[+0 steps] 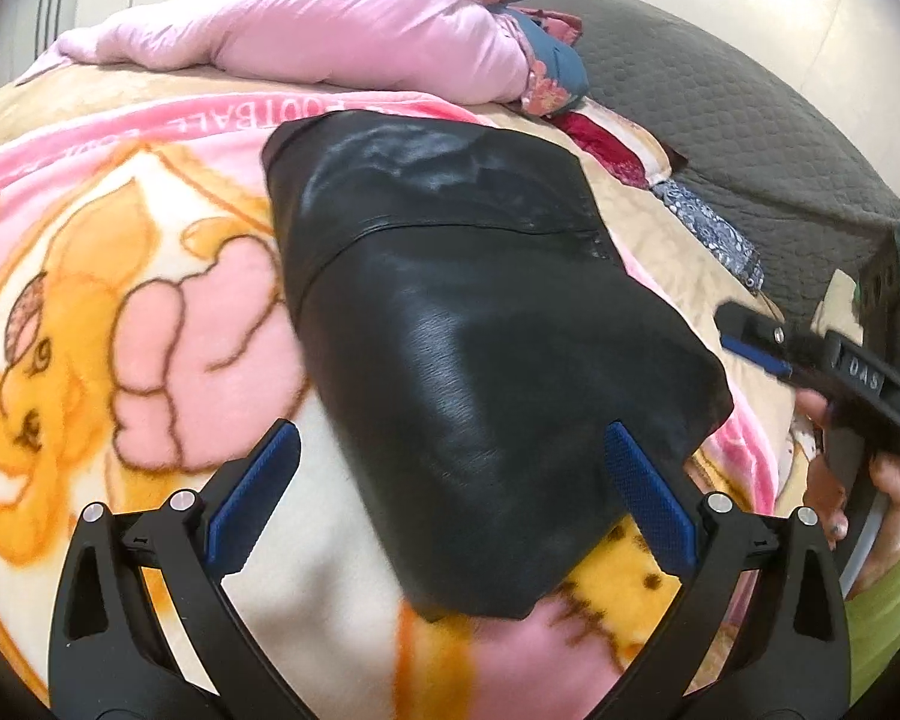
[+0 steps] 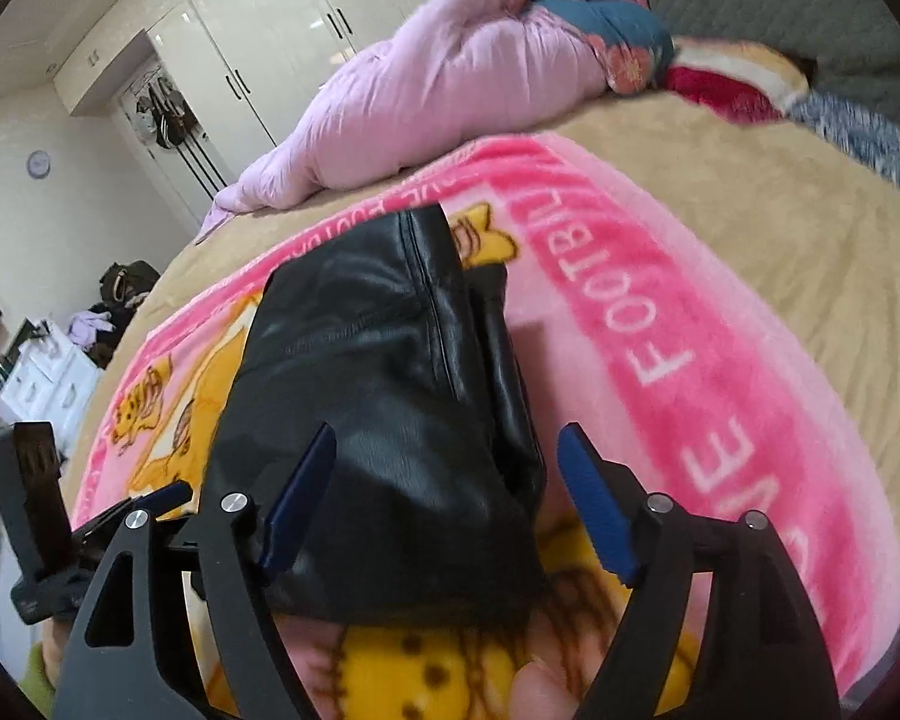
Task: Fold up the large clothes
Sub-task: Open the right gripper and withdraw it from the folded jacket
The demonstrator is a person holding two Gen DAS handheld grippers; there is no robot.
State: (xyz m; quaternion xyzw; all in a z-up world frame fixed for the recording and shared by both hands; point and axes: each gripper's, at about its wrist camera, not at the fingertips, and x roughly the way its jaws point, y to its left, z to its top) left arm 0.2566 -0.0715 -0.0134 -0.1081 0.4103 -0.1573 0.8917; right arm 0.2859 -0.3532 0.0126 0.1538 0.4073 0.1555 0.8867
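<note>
A bed fills the view, one cartoon blanket [image 1: 150, 312] spread flat as the folding surface, one pink quilt [image 1: 342, 30] bunched at the far edge, probably pushed clear. One black leather garment [image 1: 480, 330] lies folded mid-blanket. Two grippers hover: left gripper [image 1: 450, 468] wide and empty, right gripper [image 2: 447, 468] spread, gripping nothing.

A black leather garment [image 1: 486, 324] lies folded flat on the cartoon blanket [image 1: 150, 312].

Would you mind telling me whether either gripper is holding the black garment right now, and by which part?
Nothing is held. The left gripper and right gripper are open, and the folded black leather garment lies free on the blanket.
</note>
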